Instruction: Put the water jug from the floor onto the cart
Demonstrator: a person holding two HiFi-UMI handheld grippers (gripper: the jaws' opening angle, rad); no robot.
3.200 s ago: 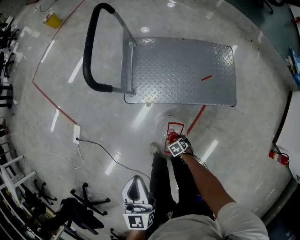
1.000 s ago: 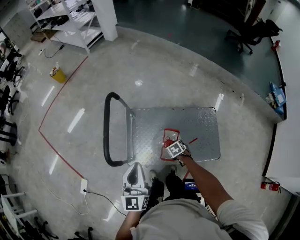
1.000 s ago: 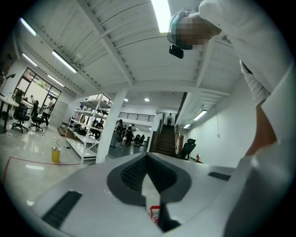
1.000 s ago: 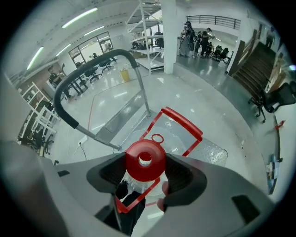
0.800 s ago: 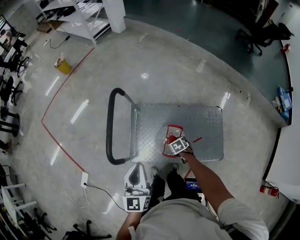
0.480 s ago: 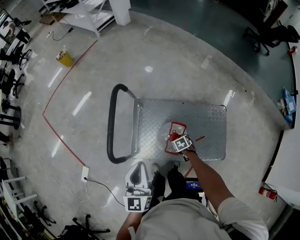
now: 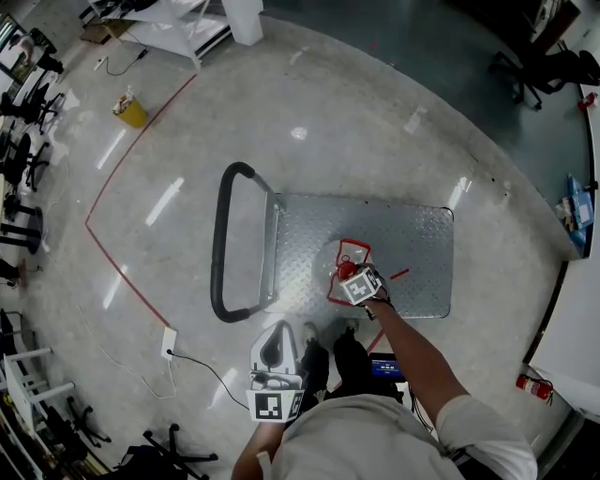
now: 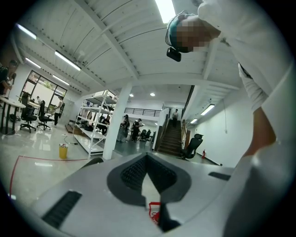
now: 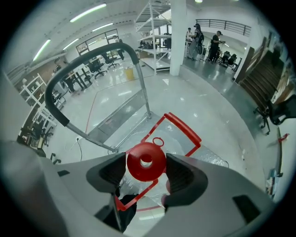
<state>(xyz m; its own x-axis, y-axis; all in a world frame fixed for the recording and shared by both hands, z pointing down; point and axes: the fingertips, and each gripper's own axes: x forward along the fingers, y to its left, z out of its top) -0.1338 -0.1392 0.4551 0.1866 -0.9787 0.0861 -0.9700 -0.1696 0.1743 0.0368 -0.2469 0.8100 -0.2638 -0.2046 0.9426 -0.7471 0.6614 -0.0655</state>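
The water jug [image 7: 343,265] is clear plastic with a red cap [image 9: 146,161] and a red carrying frame [image 9: 184,129]. My right gripper [image 7: 350,275] is shut on its neck just under the cap, one jaw on each side. The jug hangs over the near part of the cart's steel deck [image 7: 403,239]; whether its base touches the deck cannot be told. The cart's black handle [image 7: 221,246] rises at the left and shows as the cart handle [image 9: 88,65] in the right gripper view. My left gripper [image 7: 273,349] stays close to my body, shut and holding nothing, its pads [image 8: 134,172] meeting at the tip.
A red tape line [image 7: 120,253] crosses the floor left of the cart. A power strip with its cable [image 7: 170,343] lies near my feet. A yellow can [image 7: 130,110], white shelving [image 7: 178,17], office chairs [image 7: 21,178] and a fire extinguisher [image 7: 533,385] ring the area. People [image 9: 215,44] stand far off.
The jug, down on the floor in front of the cart 3.2 s ago, has been carried forward over the deck. In the last second it has edged slightly further in. The left gripper has held still.
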